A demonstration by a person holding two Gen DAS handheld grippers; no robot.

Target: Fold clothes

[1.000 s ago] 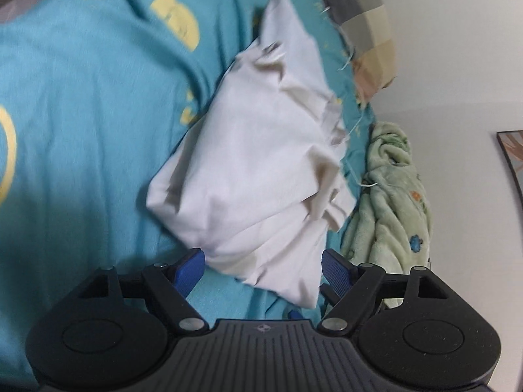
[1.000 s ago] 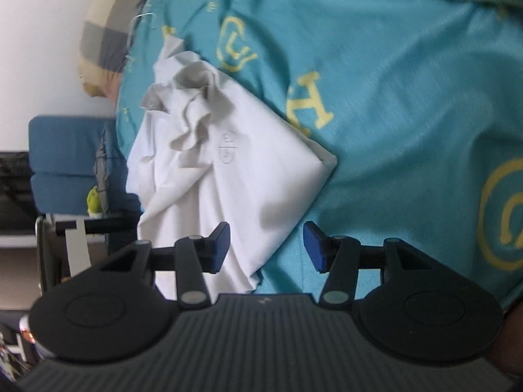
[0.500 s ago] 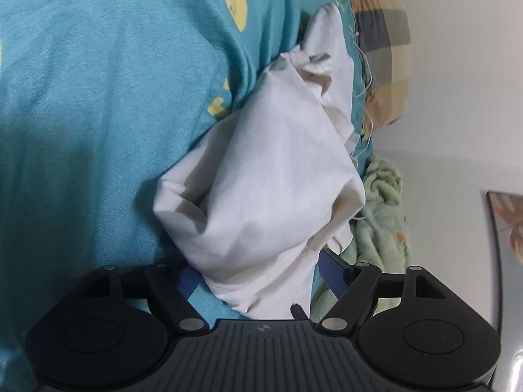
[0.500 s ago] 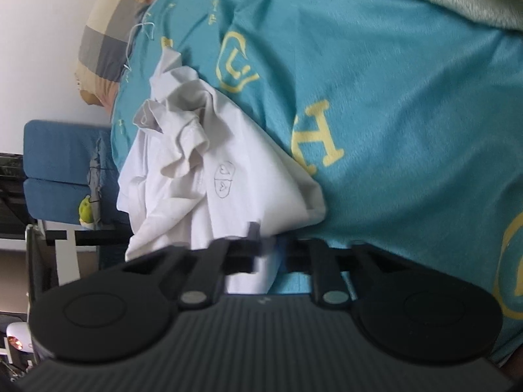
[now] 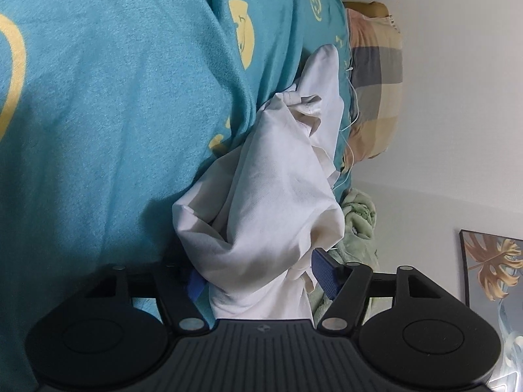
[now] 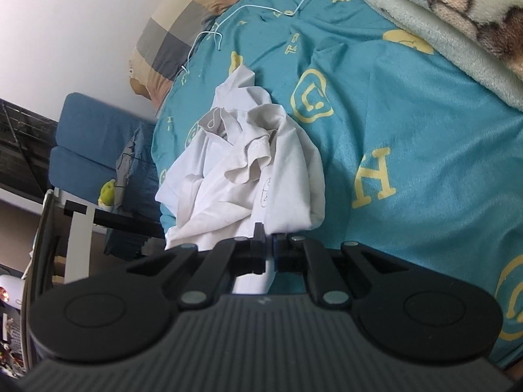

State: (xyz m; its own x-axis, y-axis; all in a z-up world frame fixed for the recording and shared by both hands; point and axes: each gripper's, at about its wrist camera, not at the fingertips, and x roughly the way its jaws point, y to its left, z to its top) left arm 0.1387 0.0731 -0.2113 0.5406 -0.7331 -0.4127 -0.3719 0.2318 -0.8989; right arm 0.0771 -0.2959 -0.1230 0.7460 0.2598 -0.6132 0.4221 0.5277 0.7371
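Observation:
A crumpled white garment (image 5: 278, 202) lies on the teal bed sheet (image 5: 114, 114). In the left wrist view its near bunched end fills the gap between the blue pads (image 5: 323, 272). My left gripper (image 5: 260, 279) is closing around that bunch, and its jaws still stand wide. In the right wrist view the same garment (image 6: 248, 176) stretches away from me, collar rumpled and a small drawn mark on the fabric. My right gripper (image 6: 266, 241) is shut on the garment's near edge, and a strip of white cloth hangs down between its fingers.
A plaid pillow (image 6: 186, 23) lies at the head of the bed beside a thin white cord (image 6: 261, 9). A pale green blanket (image 5: 358, 222) is wedged against the wall, and a cream plush blanket (image 6: 441, 9) covers the sheet's far right. A blue chair (image 6: 91, 150) stands beside the bed.
My right gripper's jaws closed on the garment's edge and rose with it. My left gripper sank onto the near bunch, rolled, and its jaws narrowed around the cloth.

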